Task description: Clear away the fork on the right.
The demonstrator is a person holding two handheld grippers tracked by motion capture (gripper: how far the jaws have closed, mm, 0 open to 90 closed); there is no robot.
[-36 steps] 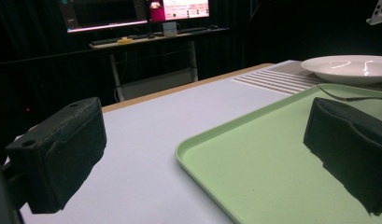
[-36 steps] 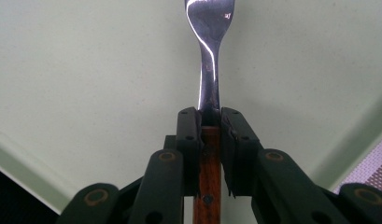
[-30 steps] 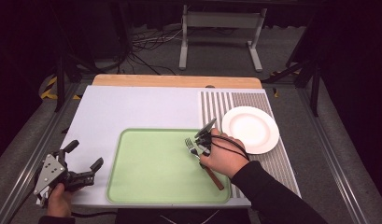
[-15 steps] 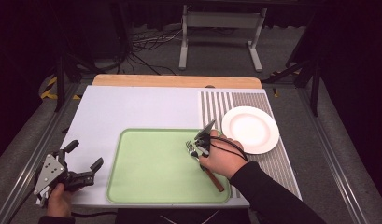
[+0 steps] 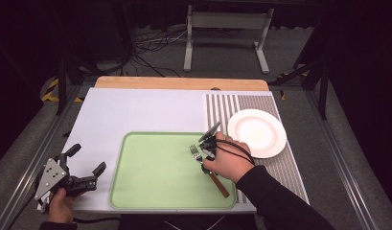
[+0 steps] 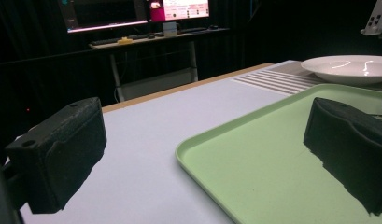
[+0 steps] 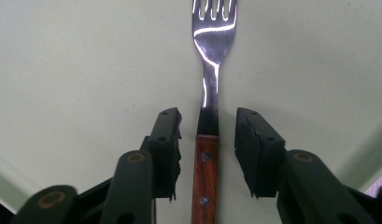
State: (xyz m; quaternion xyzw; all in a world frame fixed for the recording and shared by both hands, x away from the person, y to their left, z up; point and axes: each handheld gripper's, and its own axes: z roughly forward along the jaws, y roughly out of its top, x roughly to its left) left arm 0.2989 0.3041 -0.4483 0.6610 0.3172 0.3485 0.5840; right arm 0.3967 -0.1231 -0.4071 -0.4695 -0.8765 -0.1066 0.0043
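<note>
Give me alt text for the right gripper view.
A fork with a wooden handle lies on the green tray, between the right gripper's fingers, which have just been opening and stand clear of it on both sides.

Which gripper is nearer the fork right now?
Right. The right gripper straddles the fork on the green tray, jaws just opened, pads clear. The left gripper sits off the tray's left edge.

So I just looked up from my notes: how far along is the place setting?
Done: the fork lies flat on the green tray. In hand: the right hand-held gripper has just been opening, its jaws straddling the fork's wooden handle with a gap each side. The plate waits beside the tray; the left hand-held gripper idles open.
</note>
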